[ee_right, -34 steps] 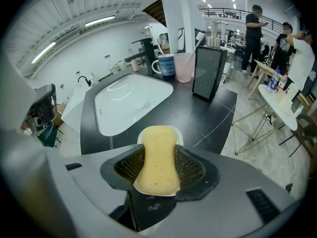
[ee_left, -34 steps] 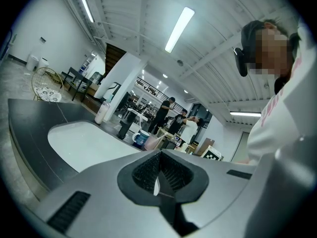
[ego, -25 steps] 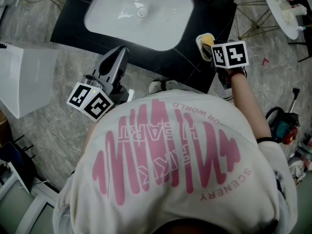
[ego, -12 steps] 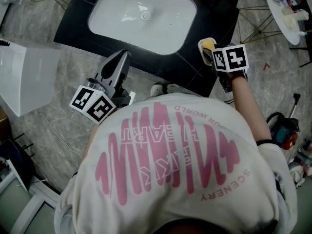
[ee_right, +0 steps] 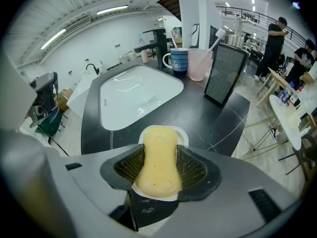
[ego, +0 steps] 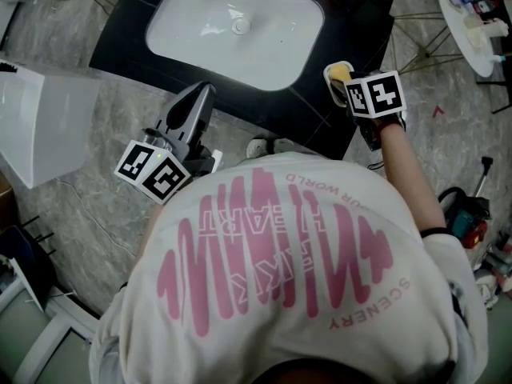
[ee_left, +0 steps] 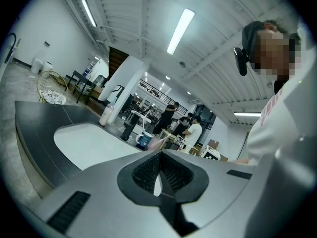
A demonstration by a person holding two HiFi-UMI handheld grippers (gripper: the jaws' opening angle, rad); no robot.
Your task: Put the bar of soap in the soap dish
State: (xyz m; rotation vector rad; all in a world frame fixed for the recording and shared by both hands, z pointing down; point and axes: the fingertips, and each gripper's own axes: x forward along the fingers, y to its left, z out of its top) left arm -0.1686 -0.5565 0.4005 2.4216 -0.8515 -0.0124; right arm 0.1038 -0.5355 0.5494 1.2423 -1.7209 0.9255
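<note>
Right gripper view: the right tool (ee_right: 159, 168), barely moved this past second, still pinches the bar of soap (ee_right: 158, 152), apparently seated in the soap dish (ee_right: 184, 134), release pending; left tool (ee_left: 159, 171) closed, empty.

Even overhead strip-light (ee_left: 181, 31); fisheye dark corners; glare on sink (ego: 210, 30).

Head view: the marker cube (ego: 376, 93) covers most of the bar of soap (ego: 342, 71) and soap dish (ego: 329, 74), leaving a sliver at the cube's 10 o'clock. The sink (ego: 232, 30) is clipped at 12 o'clock. Right gripper view: the right gripper (ee_right: 159, 167), clamped on the soap, masks the dish floor, so soap-to-dish contact is undetermined.
</note>
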